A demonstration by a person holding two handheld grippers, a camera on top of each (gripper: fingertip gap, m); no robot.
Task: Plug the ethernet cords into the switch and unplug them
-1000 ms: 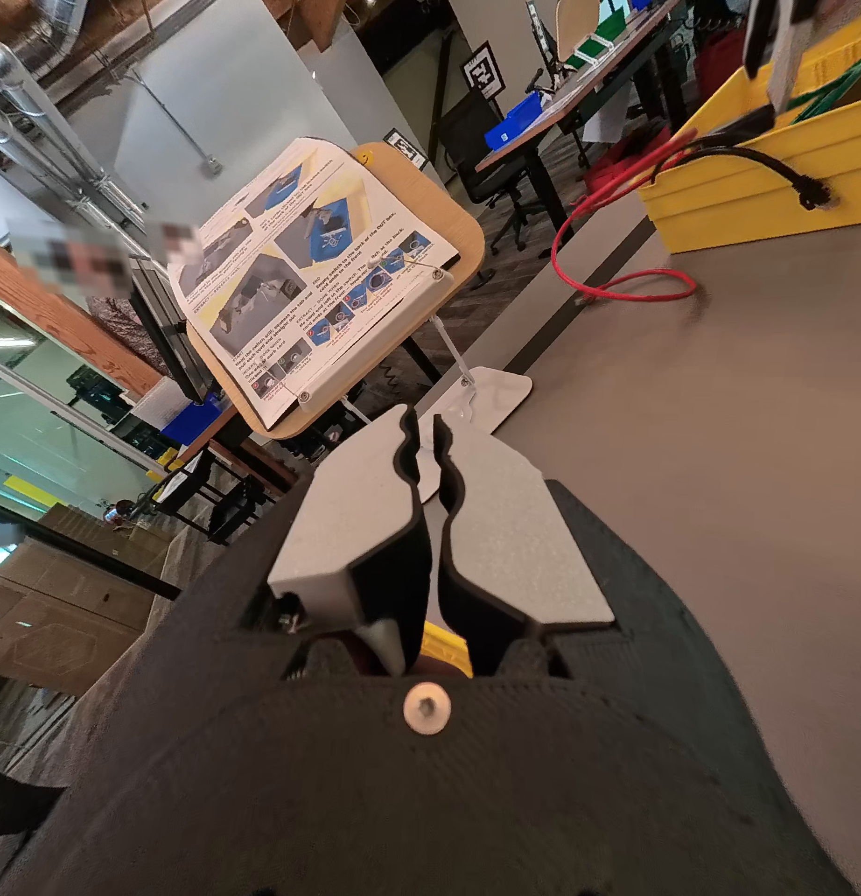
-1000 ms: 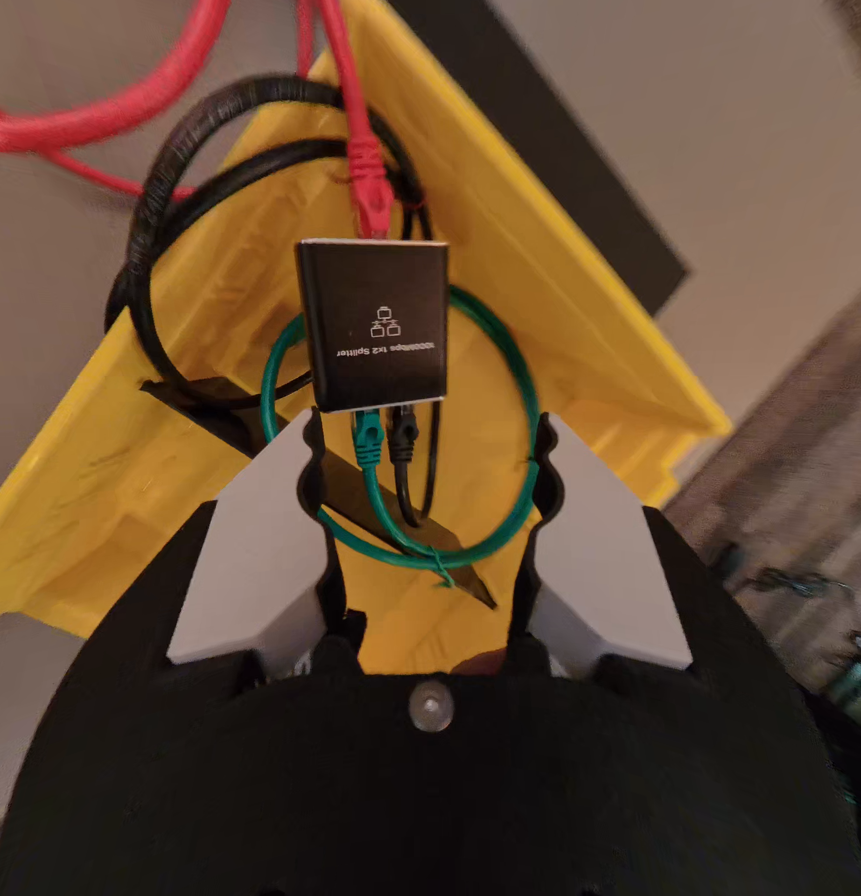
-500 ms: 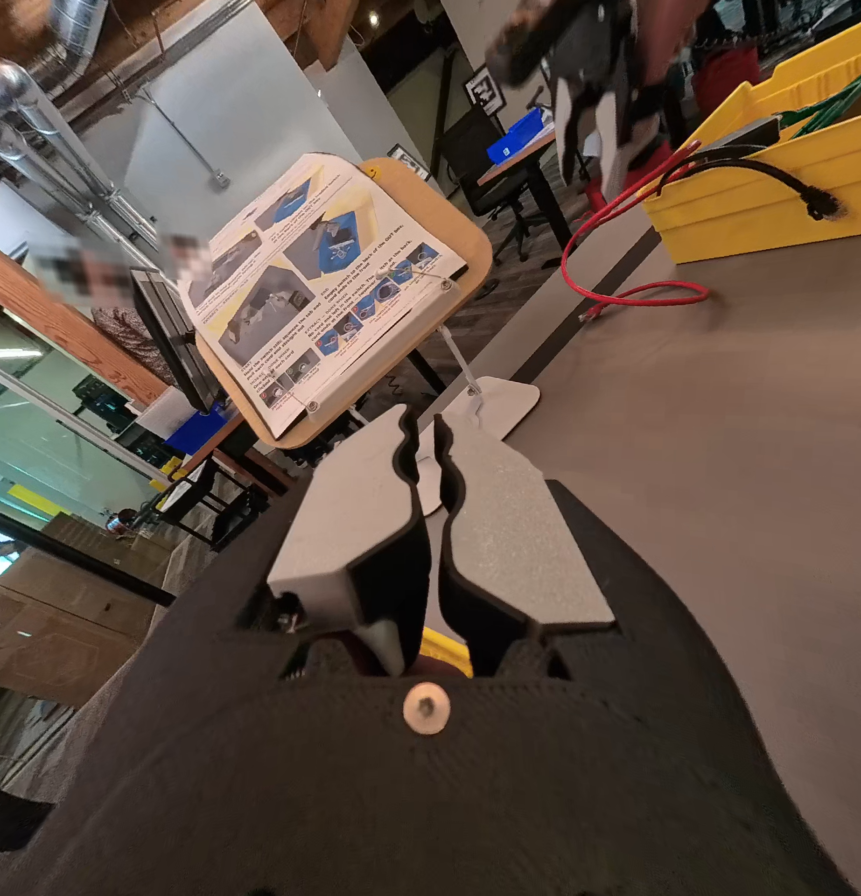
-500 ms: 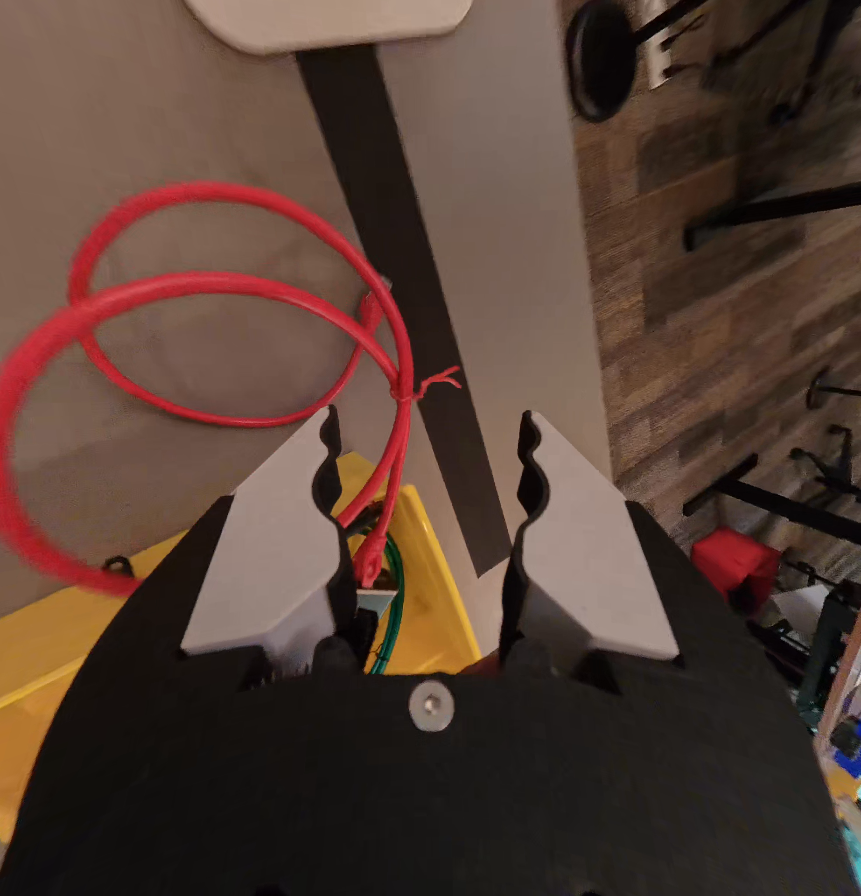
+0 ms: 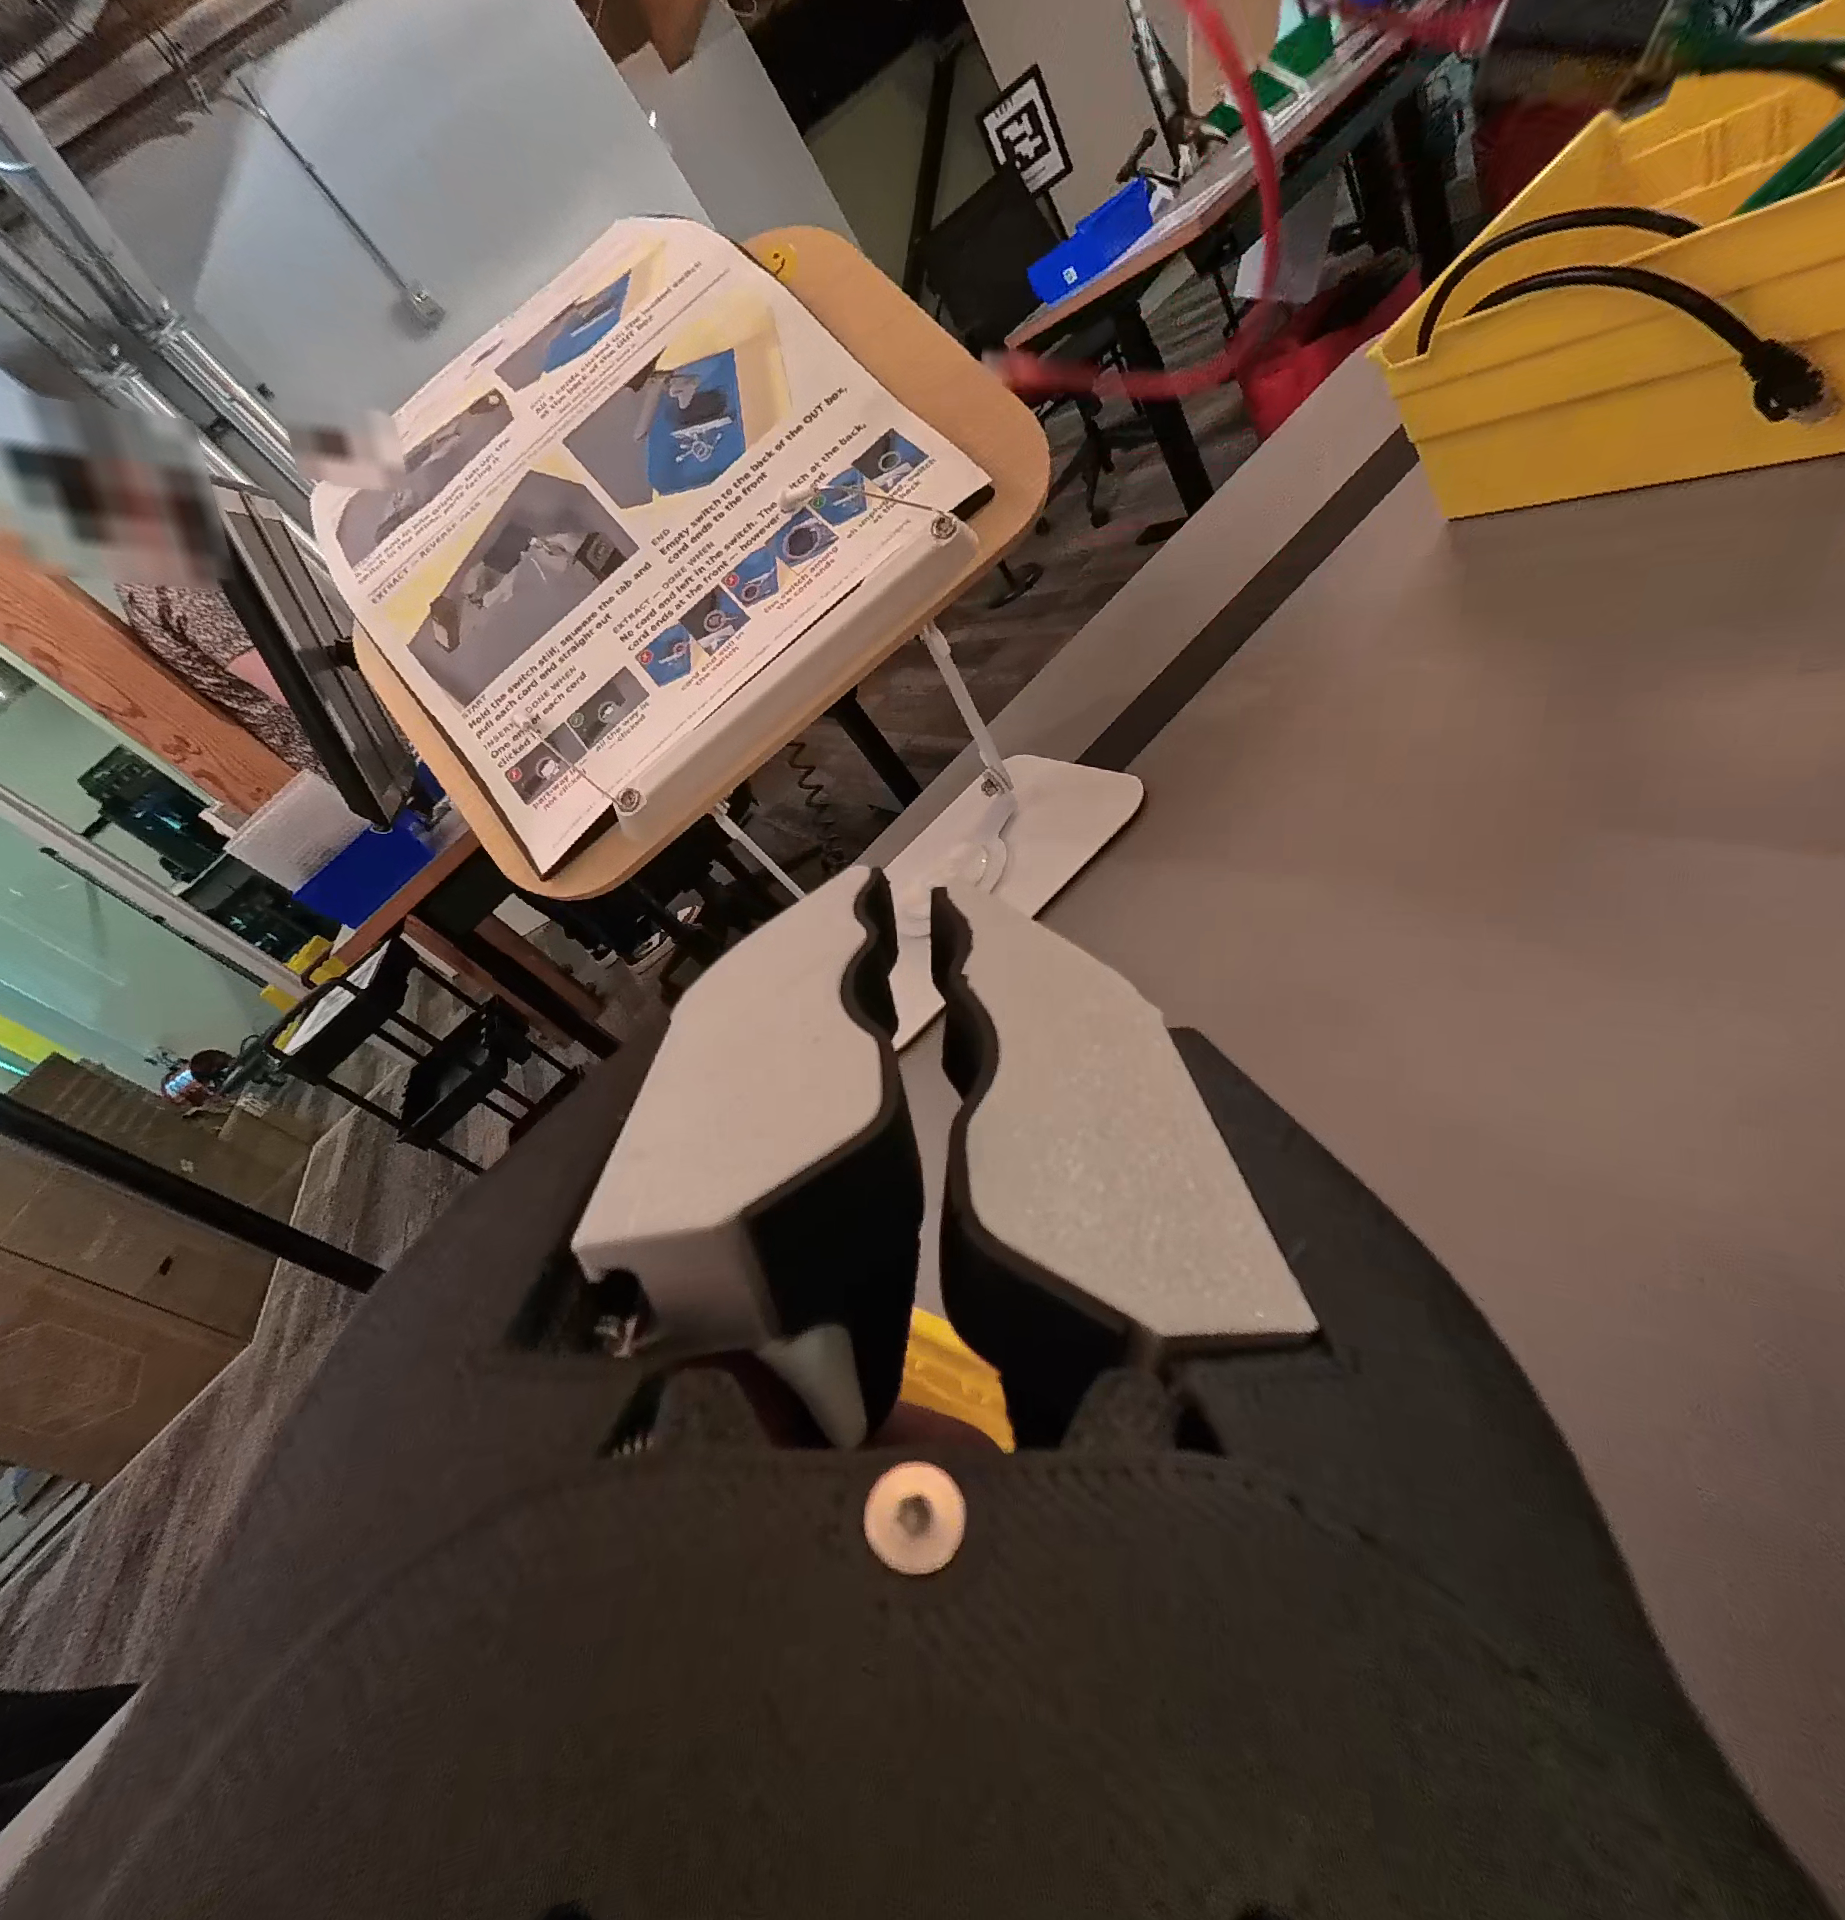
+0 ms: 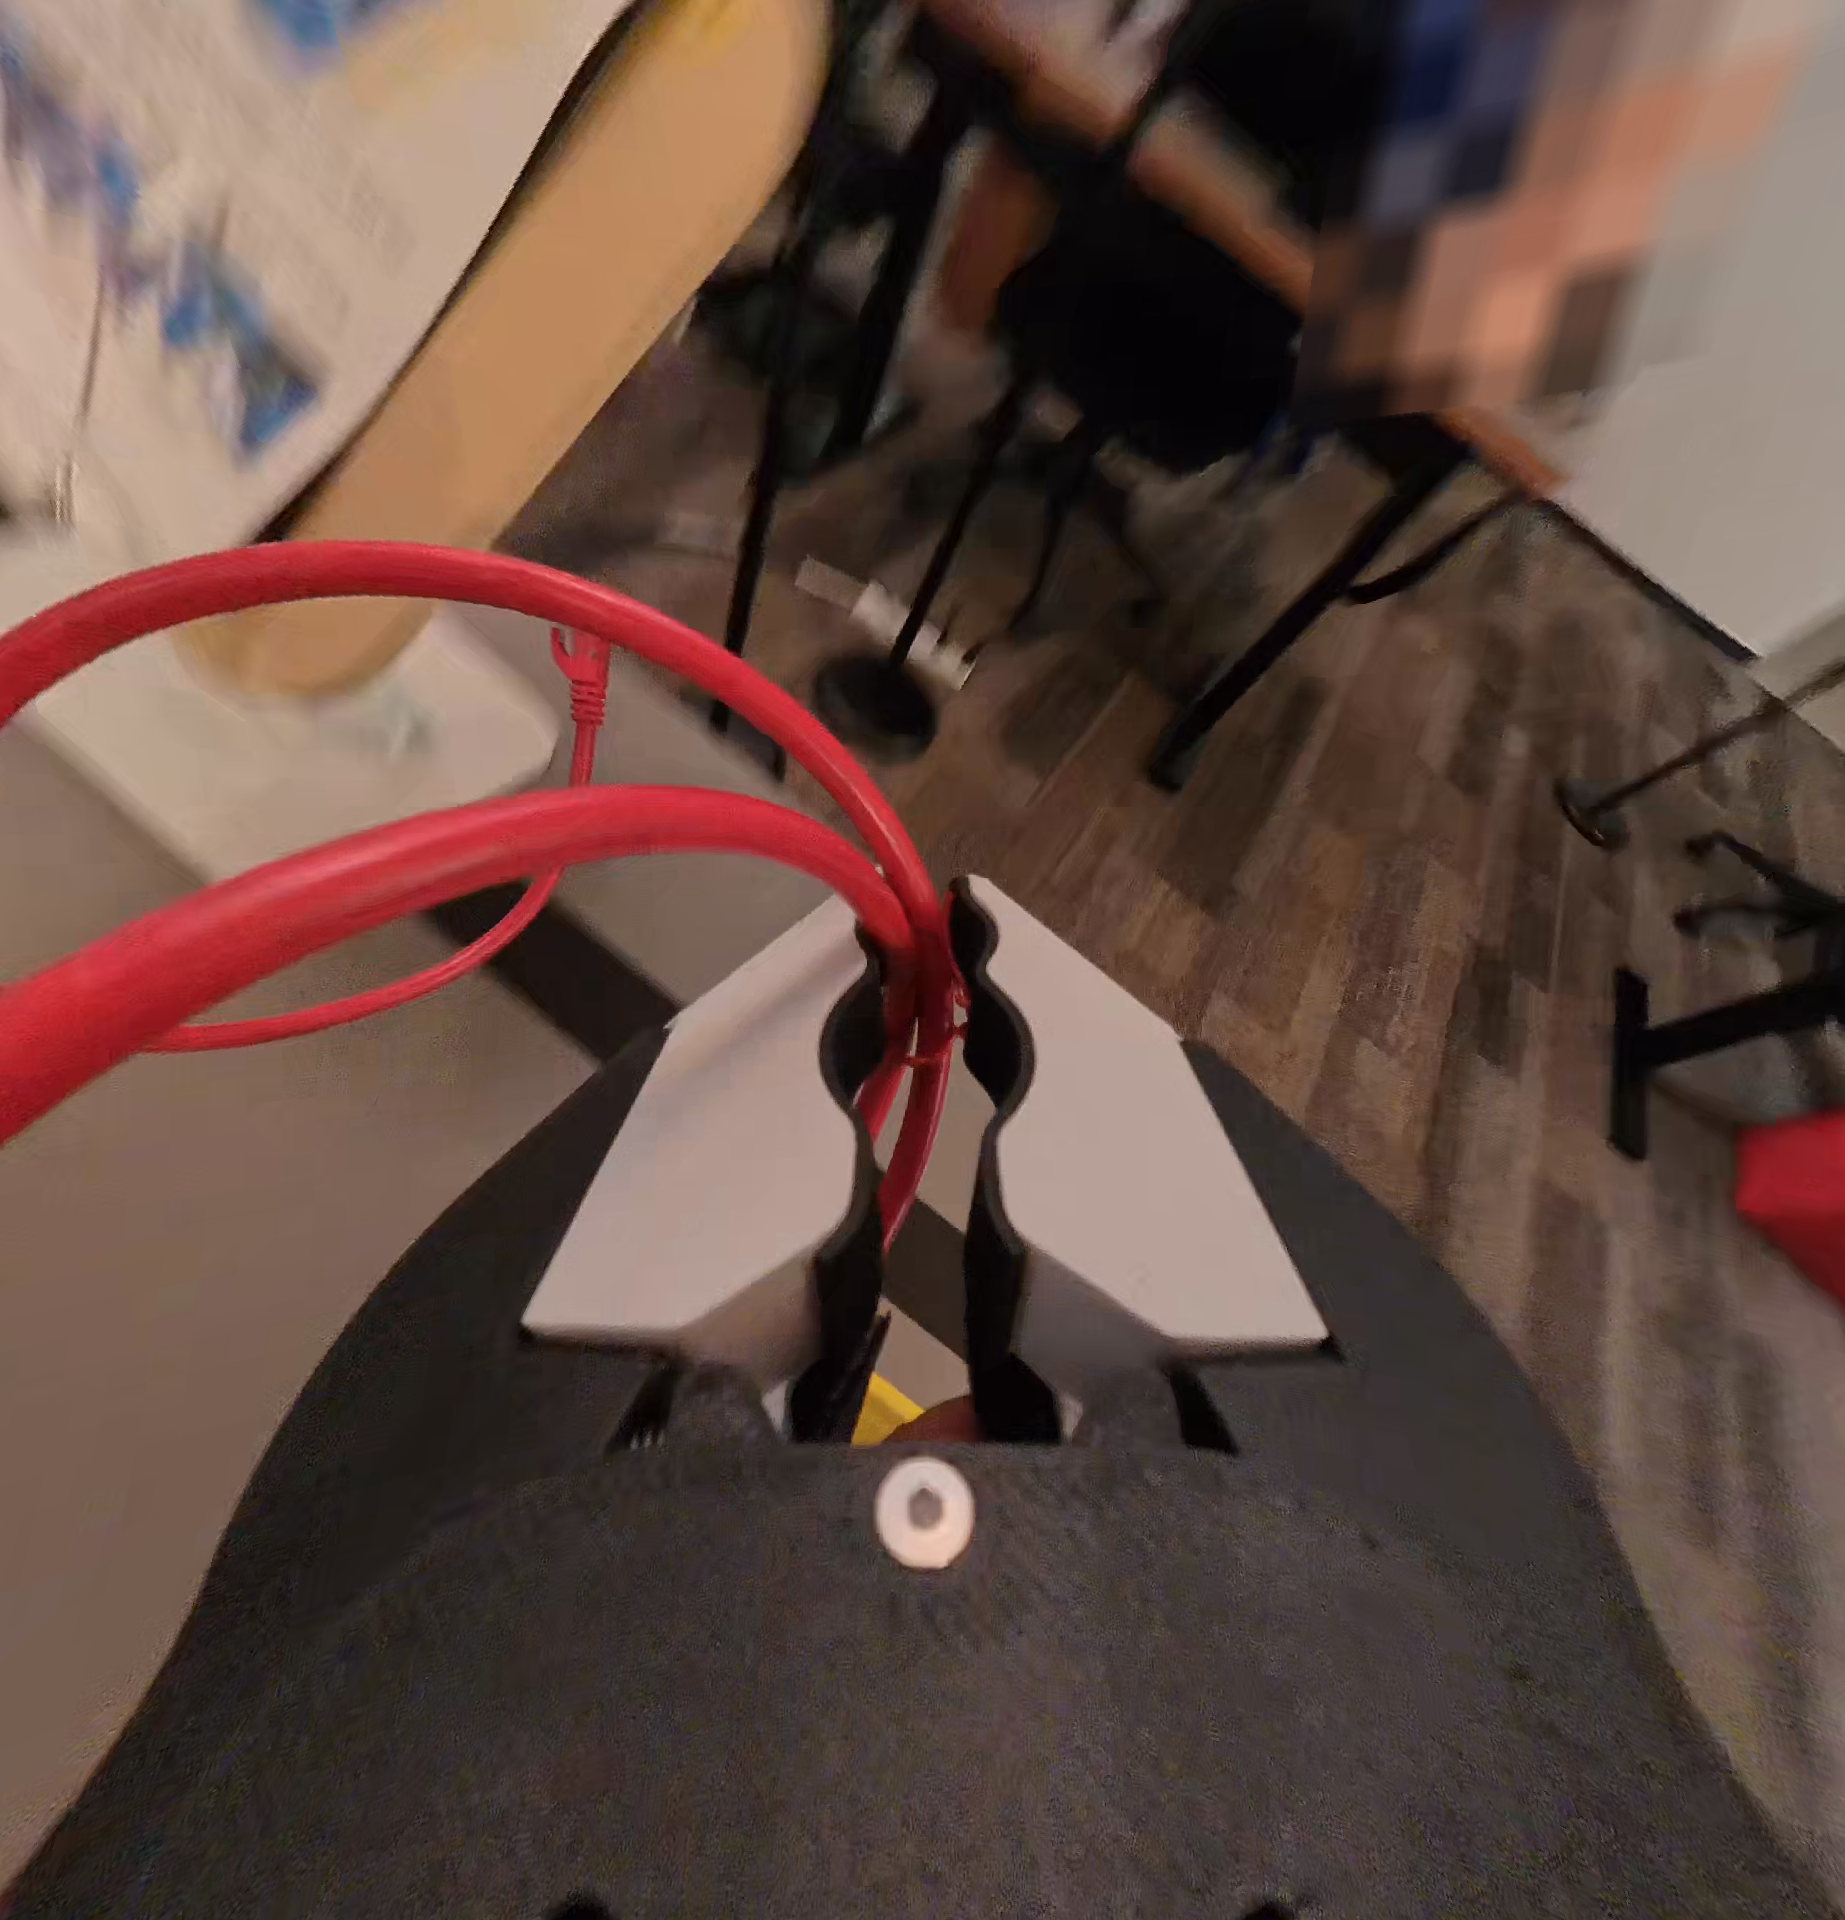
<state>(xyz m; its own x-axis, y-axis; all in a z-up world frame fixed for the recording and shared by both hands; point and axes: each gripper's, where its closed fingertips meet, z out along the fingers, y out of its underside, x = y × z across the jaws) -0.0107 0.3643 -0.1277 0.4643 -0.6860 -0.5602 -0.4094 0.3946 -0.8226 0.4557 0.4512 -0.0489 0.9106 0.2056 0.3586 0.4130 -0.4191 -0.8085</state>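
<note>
My right gripper [image 6: 916, 940] is shut on the coiled red ethernet cord [image 6: 398, 862] at its tie and holds it in the air; its free plug [image 6: 582, 675] hangs beyond the loops. In the left wrist view the red cord [image 5: 1250, 260] shows blurred, lifted at the upper right. My left gripper [image 5: 905, 920] is shut and empty, low over the grey table [image 5: 1520, 831]. A black cord [image 5: 1666, 301] hangs over the wall of the yellow bin [image 5: 1624, 416], its plug outside. A green cord [image 5: 1822, 156] rises from the bin. The switch is out of view.
A wooden stand with an instruction sheet [image 5: 669, 520] on a white base [image 5: 1043, 831] stands at the table's far edge; it also shows blurred in the right wrist view [image 6: 305, 312]. Beyond the edge are floor, chairs and other desks. Some 50 cm of space lies between my two pairs of fingers.
My right gripper moved off the bin, closed on the red cord and lifted it off the table. My left gripper stayed shut and hardly moved.
</note>
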